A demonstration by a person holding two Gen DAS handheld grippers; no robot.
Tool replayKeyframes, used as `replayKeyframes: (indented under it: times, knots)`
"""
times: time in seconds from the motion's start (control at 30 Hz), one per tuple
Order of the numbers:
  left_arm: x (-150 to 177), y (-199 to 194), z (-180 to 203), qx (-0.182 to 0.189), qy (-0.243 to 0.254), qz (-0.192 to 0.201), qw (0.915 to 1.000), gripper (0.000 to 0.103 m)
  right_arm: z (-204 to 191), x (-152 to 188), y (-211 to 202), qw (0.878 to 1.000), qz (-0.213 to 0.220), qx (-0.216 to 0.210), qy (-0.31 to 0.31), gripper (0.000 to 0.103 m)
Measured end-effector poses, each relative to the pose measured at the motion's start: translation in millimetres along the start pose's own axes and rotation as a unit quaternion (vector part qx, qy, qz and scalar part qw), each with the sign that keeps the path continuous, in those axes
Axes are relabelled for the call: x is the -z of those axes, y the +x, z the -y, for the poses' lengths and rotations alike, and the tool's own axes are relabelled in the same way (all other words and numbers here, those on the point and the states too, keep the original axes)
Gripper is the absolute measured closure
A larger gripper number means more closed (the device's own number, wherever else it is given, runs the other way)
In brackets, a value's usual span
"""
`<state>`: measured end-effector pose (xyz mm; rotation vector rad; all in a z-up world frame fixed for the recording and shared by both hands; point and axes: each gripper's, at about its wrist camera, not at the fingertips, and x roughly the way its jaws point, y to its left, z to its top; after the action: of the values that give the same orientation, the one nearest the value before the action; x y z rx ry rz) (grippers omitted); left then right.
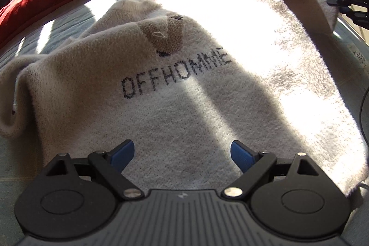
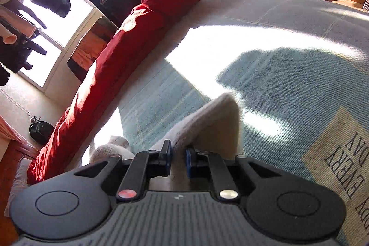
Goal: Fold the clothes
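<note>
Sun glare washes out the sweater's (image 1: 175, 89) far half, so its knit and upper edge cannot be read. A folded flap hides part of its brown motif (image 1: 171, 38). The patch (image 2: 341, 163) lettering runs off the picture's edge. The right claw (image 2: 178, 159) hides the cloth it pinches.

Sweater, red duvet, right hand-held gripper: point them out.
sweater (image 1: 175, 107), left wrist view, knit below the lettering
red duvet (image 2: 110, 66), right wrist view, middle of its roll
right hand-held gripper (image 2: 178, 159), right wrist view, between fingertips
</note>
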<state>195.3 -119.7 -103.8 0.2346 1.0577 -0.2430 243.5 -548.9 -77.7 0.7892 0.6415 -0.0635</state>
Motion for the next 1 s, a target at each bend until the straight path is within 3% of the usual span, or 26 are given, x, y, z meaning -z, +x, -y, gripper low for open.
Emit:
replayKeyframes:
  times: [0.47, 0.63, 0.8, 1.0]
  knots:
    - [-3, -1, 9, -0.006, 0.021, 0.003, 0.9997, 0.012, 8, -97, -30, 0.993, 0.081, 0.056, -0.064, 0.09]
    - [-5, -3, 9, -0.005, 0.022, 0.007, 0.9997, 0.012, 9, -114, -37, 0.991, 0.096, 0.061, -0.075, 0.09]
    - [-4, -2, 11, 0.0, 0.023, 0.006, 0.9997, 0.012, 16, -106, -30, 0.986, 0.081, 0.097, -0.109, 0.09]
    - [0, -2, 18, 0.003, 0.032, 0.001, 0.9995, 0.012, 59, -89, 16, 0.983, 0.029, 0.161, -0.088, 0.09]
